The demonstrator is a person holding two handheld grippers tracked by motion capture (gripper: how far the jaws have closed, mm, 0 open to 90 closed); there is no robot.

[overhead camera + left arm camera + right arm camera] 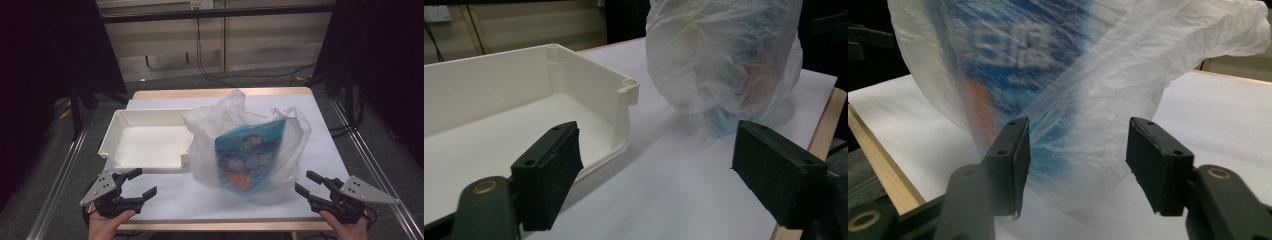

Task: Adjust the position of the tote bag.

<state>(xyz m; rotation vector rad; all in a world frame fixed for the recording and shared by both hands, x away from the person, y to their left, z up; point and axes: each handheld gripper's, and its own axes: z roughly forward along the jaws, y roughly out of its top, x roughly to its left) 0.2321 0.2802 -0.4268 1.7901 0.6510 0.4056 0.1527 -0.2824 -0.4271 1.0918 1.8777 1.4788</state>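
1. Sizing up the crinkly translucent white plastic bag (pixel 245 145) with a blue printed packet inside (pixel 250 152). It sits upright in the middle of the white-topped table (pixel 320 150), just right of the shallow white plastic tray (pixel 145 142) and apparently touching its right end.

2. My right tool (pixel 311 184) is released, jaws spread wide, holding nothing. In the right gripper view the bag (pixel 1078 100) sits straight ahead between the two black jaws, close but not touching as far as I can tell.

3. My left tool (pixel 145 182) is also wide open and empty. From the left gripper view the bag (pixel 724 60) is ahead and off toward the right jaw, with the tray corner (pixel 629 90) toward the left jaw.

4. The relation that matters: the bag lies up and inward from both tools, roughly between them. The right one looks nearer and better lined up, pointing at the bag's lower right side.

5. The packet stands tall and leans a bit, so the long axis is near vertical. I'd guess the right tool goes forward and pinches the loose plastic, not the packet.
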